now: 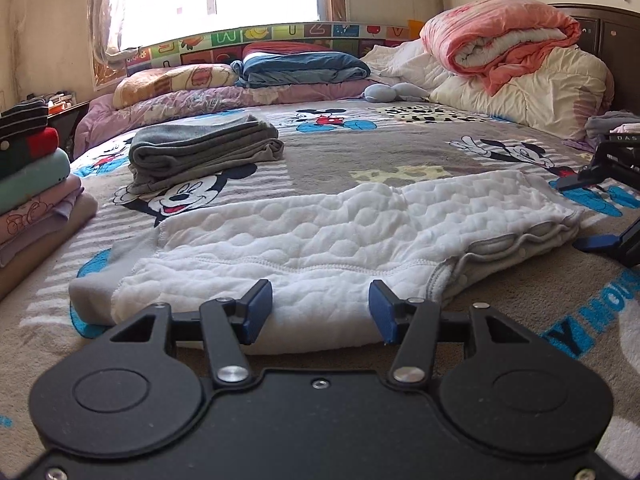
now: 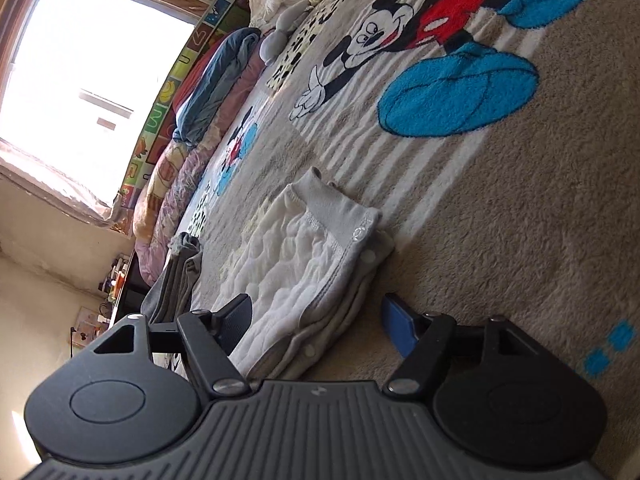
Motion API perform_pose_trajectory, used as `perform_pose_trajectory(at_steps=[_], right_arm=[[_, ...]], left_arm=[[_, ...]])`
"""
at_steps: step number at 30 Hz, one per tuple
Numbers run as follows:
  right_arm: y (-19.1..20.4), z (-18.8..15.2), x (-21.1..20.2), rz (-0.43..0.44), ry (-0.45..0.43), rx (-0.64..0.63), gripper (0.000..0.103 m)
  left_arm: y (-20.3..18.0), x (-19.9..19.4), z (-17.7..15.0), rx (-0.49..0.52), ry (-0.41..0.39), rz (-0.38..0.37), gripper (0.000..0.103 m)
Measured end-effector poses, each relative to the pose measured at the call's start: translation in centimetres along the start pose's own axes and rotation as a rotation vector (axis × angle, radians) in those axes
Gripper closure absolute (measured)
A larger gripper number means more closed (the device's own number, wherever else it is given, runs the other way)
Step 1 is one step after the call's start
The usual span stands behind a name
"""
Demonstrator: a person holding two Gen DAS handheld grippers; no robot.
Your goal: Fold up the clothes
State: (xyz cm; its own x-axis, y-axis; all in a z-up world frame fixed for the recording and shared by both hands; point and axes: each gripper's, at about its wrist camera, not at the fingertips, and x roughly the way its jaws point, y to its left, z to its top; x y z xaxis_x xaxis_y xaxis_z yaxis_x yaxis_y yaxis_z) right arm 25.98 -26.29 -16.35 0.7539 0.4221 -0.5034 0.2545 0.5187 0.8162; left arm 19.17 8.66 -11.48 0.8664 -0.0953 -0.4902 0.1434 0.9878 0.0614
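A white quilted garment [image 1: 320, 236] with grey trim lies folded flat on the Mickey Mouse blanket [image 1: 360, 152]. My left gripper [image 1: 320, 312] is open, its blue pads [image 1: 258, 308] at the garment's near edge, holding nothing. My right gripper [image 2: 320, 326] is open at the garment's right end [image 2: 304, 256], where grey snap-button plackets show; one finger lies over the cloth and one beside it on the blanket [image 2: 500, 220]. The right gripper also shows at the right edge of the left wrist view [image 1: 600, 208].
A folded grey garment [image 1: 204, 148] lies farther back on the bed. A stack of folded clothes [image 1: 32, 188] stands at the left edge. Quilts and pillows [image 1: 500, 40] are piled at the headboard, and folded bedding [image 1: 300, 68] lies under the window.
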Motion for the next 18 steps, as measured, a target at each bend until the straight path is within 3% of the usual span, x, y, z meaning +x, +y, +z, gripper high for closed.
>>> perform_pose_trajectory(at_steps=[4, 9, 13, 14, 15, 18], right_arm=[[0.3, -0.1, 1.1, 0.004, -0.025, 0.054, 0.027], [-0.5, -1.2, 1.4, 0.031, -0.155, 0.082, 0.046], [-0.5, -2.0, 1.6, 0.036, -0.228, 0.052, 0.047], [-0.5, -2.0, 1.7, 0.038, -0.230, 0.050, 0.056], [-0.7, -2.0, 1.9, 0.040, -0.225, 0.058, 0.081], [-1.2, -2.0, 2.1, 0.052, -0.215, 0.078, 0.085]], left_arm=[[0.0, 0.4, 0.0, 0.001, -0.001, -0.005, 0.051], [0.6, 0.6, -0.2, -0.020, -0.003, -0.030, 0.050], [1.1, 0.8, -0.3, -0.046, 0.011, -0.062, 0.050], [1.2, 0.9, -0.4, -0.053, 0.016, -0.070, 0.050], [1.3, 0.9, -0.4, -0.059, 0.020, -0.078, 0.050], [1.2, 0.8, -0.3, -0.061, 0.029, -0.094, 0.049]])
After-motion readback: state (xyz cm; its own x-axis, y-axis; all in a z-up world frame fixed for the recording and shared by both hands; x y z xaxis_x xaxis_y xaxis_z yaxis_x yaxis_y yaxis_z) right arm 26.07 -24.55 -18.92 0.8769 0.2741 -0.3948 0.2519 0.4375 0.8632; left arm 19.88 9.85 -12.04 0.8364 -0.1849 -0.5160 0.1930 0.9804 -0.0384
